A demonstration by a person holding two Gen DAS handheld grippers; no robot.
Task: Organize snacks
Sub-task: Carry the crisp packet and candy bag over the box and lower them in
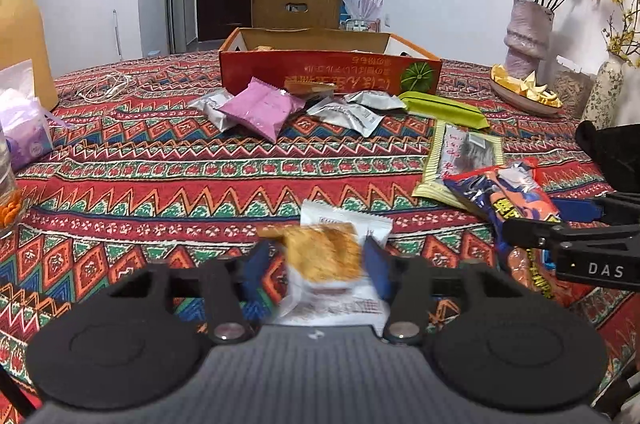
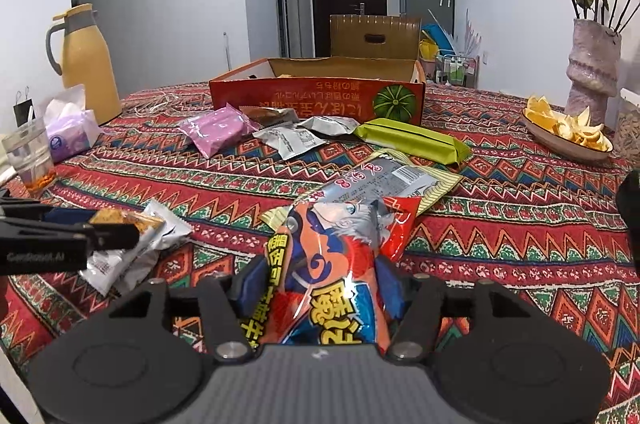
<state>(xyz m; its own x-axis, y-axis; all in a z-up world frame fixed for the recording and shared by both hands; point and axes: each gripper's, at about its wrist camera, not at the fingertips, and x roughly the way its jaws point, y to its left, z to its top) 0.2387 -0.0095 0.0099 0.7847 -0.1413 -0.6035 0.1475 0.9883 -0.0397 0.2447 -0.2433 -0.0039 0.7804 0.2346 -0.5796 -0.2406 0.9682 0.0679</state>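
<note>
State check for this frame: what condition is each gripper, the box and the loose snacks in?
Left gripper: shut on white packet.
Right gripper: shut on orange bag.
Box: open, lid up.
Pink packet: loose on cloth.
Green packet: loose on cloth.
Cup: upright.

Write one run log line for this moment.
left gripper: shut on cracker packet | right gripper: shut on cartoon snack bag | box: open, far side of table

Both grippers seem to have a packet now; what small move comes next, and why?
Probably carry both forward to the open red box: the left gripper grips a white cracker packet, the right gripper an orange cartoon bag.
</note>
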